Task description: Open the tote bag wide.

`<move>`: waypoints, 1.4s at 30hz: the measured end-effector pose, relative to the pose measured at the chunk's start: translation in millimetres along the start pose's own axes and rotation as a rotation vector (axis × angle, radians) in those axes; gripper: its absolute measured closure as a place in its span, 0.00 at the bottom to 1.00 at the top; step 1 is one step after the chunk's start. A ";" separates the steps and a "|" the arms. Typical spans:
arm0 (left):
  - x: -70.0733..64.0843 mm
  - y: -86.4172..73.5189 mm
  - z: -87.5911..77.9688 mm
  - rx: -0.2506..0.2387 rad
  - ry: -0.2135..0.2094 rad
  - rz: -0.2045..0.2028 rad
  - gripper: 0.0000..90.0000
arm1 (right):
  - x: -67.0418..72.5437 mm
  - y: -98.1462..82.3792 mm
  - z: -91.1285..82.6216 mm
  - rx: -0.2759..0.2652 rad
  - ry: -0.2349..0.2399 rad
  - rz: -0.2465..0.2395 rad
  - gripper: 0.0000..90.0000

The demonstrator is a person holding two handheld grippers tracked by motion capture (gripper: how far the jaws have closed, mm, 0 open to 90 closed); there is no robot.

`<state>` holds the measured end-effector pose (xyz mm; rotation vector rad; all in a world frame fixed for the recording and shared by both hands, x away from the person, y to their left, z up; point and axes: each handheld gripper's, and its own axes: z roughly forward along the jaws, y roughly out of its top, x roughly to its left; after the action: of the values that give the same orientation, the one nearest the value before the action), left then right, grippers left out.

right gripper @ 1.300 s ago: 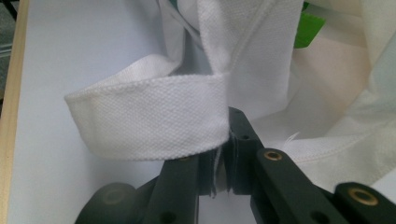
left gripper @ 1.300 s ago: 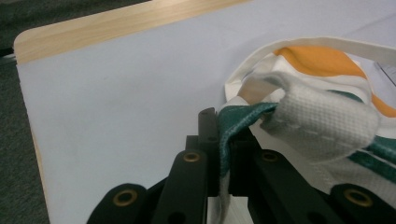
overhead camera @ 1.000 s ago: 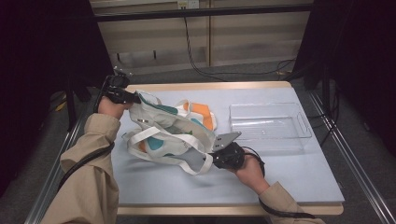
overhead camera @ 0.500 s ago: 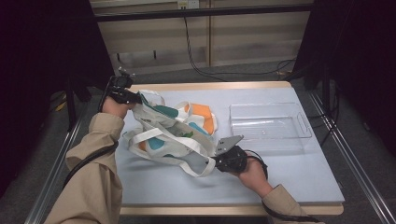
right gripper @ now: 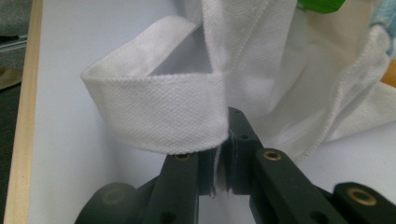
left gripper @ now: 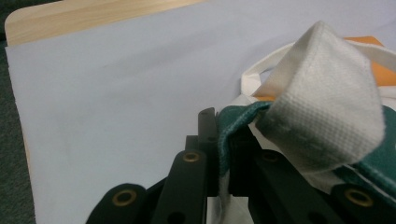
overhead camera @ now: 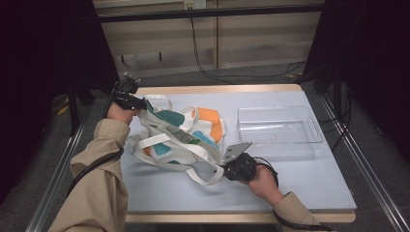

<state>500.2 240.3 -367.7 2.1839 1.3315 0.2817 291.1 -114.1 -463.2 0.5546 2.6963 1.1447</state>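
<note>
Item: cloth tote bag (overhead camera: 181, 135), white with teal and orange patches, lay on the pale blue table (overhead camera: 290, 179), stretched at a slant between the two grippers and partly lifted at its far-left corner.

Left gripper (overhead camera: 137, 103): held at the far-left corner of the table; jaws were closed on the bag's rim. In the left gripper view the teal-edged cloth (left gripper: 233, 126) ran down into the pinch of the left gripper (left gripper: 223, 154), and a loop of white handle strap (left gripper: 322, 107) stood just above and to the right of the jaws.

Right gripper (overhead camera: 223, 170): held near the front middle of the table, pointing left toward the bag; jaws were closed on the bag's white fabric. In the right gripper view the cloth entered the right gripper (right gripper: 223, 163) at the meeting of the jaws, with a folded band of white strap (right gripper: 159, 116) draped just above and to the left of them. A green item (right gripper: 322, 4) showed inside the bag's mouth, beyond the jaws; its kind could not be told.

Clear plastic tray (overhead camera: 314, 133): stood beyond and to the right of the right gripper, apart from the bag
</note>
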 end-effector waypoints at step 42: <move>2.5 -14.9 3.0 -0.008 -0.054 -0.007 0.86 | 0.4 0.2 3.5 0.028 0.030 0.042 0.87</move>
<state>491.6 246.6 -378.9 2.1644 1.3056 0.2232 291.8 -111.6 -465.5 0.6056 2.7428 1.1362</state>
